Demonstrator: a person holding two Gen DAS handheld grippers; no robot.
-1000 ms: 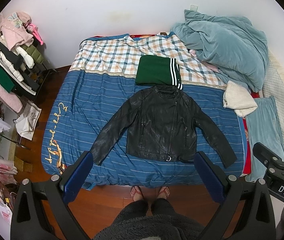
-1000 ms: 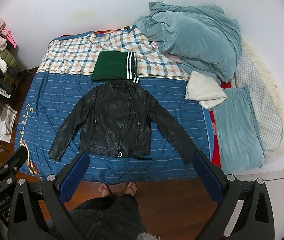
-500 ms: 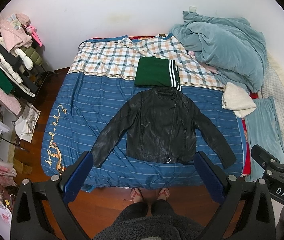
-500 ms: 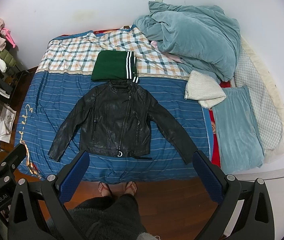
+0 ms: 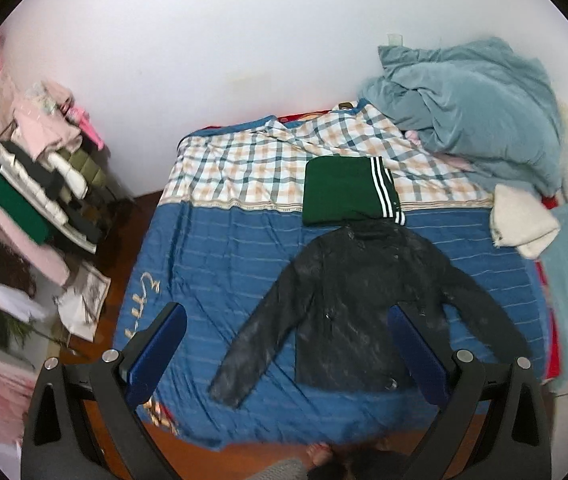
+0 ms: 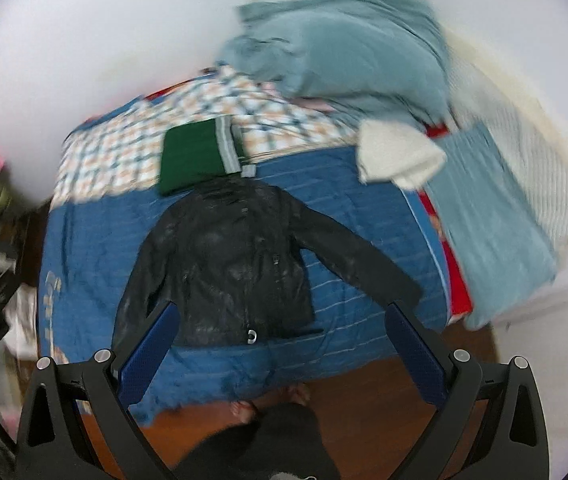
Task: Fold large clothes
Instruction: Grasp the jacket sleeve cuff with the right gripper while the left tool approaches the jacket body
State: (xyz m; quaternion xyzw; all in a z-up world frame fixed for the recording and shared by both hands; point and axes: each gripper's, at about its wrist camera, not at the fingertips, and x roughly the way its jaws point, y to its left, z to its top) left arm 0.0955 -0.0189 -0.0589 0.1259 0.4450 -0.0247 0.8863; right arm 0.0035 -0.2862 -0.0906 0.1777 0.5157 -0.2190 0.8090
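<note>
Both cameras have swung apart since half a second ago: your left claw (image 5: 285, 350) has turned toward the clothes rack (image 5: 40, 196), your right claw (image 6: 280, 350) toward the far side of the bed (image 6: 343, 332), and both views are now smeared with motion.

Each claw is spread wide and holds nothing. The black leather jacket (image 5: 359, 300) lies flat, front up, sleeves splayed, on the blue striped bedspread, its collar touching the folded green garment (image 5: 343, 190) beyond it.

From your left claw, the jacket's near sleeve end sits just ahead between the fingers, the body behind the right finger. From your right claw, the body lies ahead toward the left finger and the other cuff just beyond the right fingertip.

My worry is speed: the blur makes cuffs hard to place, so you could pinch bedspread along with sleeve. Stiff leather may also spring back from a fold, and dragging the collar could upset the green garment.
</note>
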